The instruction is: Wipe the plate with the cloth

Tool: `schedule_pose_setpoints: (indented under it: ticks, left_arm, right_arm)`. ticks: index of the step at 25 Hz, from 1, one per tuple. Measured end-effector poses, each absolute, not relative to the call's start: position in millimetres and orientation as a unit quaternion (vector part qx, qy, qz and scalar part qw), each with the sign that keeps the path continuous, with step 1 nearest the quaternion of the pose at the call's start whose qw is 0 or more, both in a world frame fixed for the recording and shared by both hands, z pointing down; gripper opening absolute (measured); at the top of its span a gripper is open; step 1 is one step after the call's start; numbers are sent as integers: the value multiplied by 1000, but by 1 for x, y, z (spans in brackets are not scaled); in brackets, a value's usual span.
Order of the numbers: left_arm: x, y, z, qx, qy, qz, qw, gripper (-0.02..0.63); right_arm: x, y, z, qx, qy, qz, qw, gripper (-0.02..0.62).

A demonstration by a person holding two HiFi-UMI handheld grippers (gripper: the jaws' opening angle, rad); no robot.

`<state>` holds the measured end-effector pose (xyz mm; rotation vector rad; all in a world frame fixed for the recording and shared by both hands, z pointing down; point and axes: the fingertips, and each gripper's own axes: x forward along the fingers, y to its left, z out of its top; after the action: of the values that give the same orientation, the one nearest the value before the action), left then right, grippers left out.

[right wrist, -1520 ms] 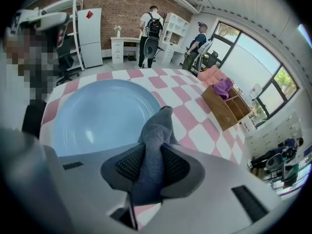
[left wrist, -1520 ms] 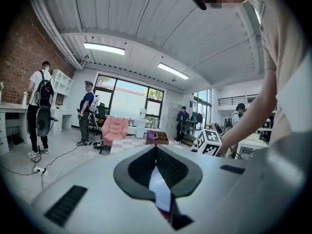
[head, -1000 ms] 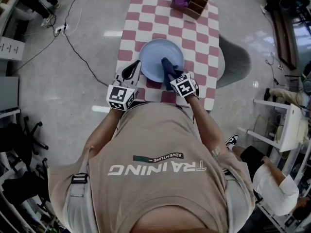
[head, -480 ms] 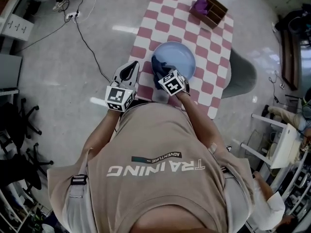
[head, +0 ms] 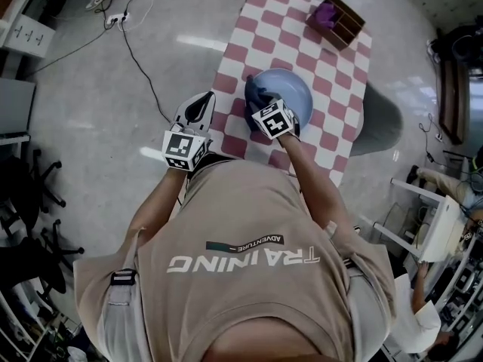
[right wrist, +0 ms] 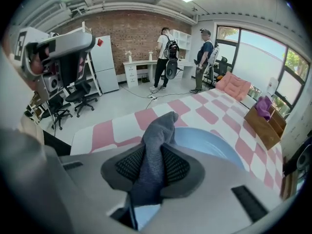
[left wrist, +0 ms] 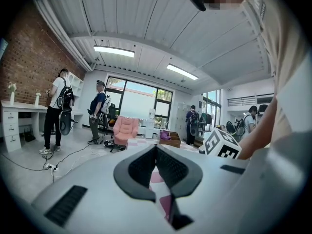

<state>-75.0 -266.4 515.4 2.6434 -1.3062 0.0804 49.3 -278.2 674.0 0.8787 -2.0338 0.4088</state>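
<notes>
Right claw (right wrist: pixel 154 152) is clamped partway closed on a bunched fold of the dark cloth (right wrist: pixel 158 128), with the free end sticking out past the jaw tips. Left claw (left wrist: pixel 156 152) is closed on nothing and sits at the near left corner of the surface (right wrist: pixel 204 113), well apart from the work. The plate (right wrist: pixel 214 147) lies on the near half of the surface, and the cloth is at its left rim.

Risks, as I read it:
- Nothing pins the plate. A sideways wipe could skate it across the checked cover toward an edge.
- The grip is on a narrow fold. Drag from the wipe could pull the cloth out of the jaws.
- The claw points steeply down with little cloth under it, so a hard jaw edge might scrape the plate instead of fabric.
- Only a small wad seems to meet the plate, so coverage will likely be patchy.

Can't confirm:
- Whether cloth and plate actually touch. The marker cube covers that spot in the head view, and the cloth and claw body block it in the right gripper view.
- The plate's near rim, which is hidden.
- Any dirt on the plate, which is too small to tell.
- The plate in the left gripper view, where it doesn't show.
</notes>
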Motion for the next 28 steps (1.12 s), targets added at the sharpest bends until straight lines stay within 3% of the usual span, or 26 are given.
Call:
schedule_pose_setpoints:
  ticks: [12,20,28]
  left_arm:
    - [2,-263,508,931,-350,39,93,15]
    - [74,-240,507,960,-265,52,73,15]
    - [120,-220,508,969,-229,72,55,15]
  right_arm:
    - [108,-265,612,448,-803,145,364,118]
    - [220,-229,605,559,-746,177,316,118]
    - [326,-168,630,615,-687,224,316,118]
